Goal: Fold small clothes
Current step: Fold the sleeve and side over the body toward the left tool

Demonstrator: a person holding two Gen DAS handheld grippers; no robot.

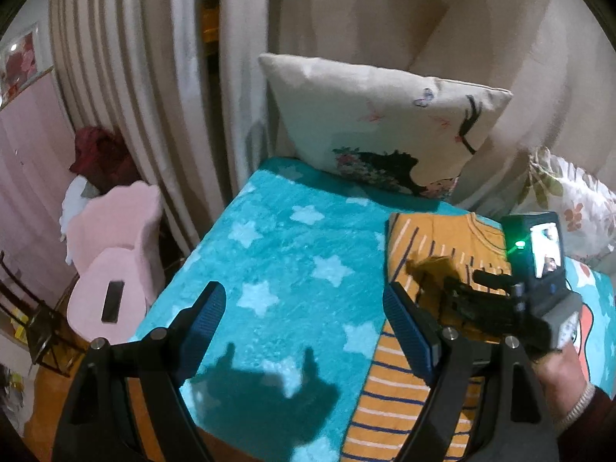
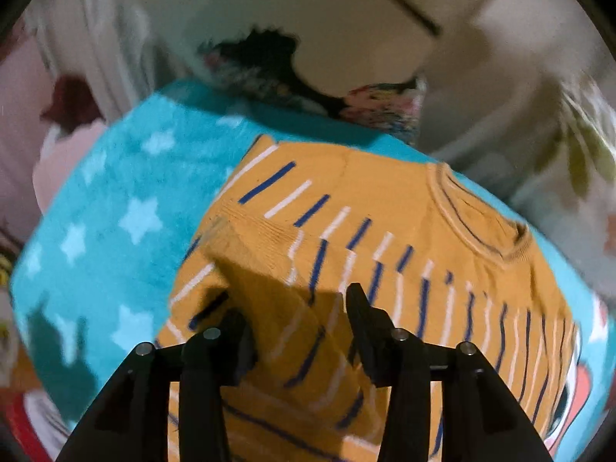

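Observation:
A mustard sweater (image 2: 385,192) with blue and white stripes lies flat on the teal star blanket (image 2: 115,192), collar toward the pillows. One sleeve (image 2: 261,254) is folded in over the body. My right gripper (image 2: 294,308) hovers low over that sleeve, open, with the fabric lying between its fingers and no pad pressing on it. In the left wrist view the sweater (image 1: 435,227) lies at the right, with the right gripper (image 1: 435,273) over it and a hand (image 1: 558,369) behind. My left gripper (image 1: 304,308) is open above bare blanket (image 1: 288,250), left of the sweater.
A printed cream pillow (image 1: 377,123) leans at the bed's head, and a floral one (image 1: 569,192) sits at the right. A pink chair (image 1: 115,250) with a dark flat device (image 1: 111,302) stands left of the bed, beside striped curtains (image 1: 115,77).

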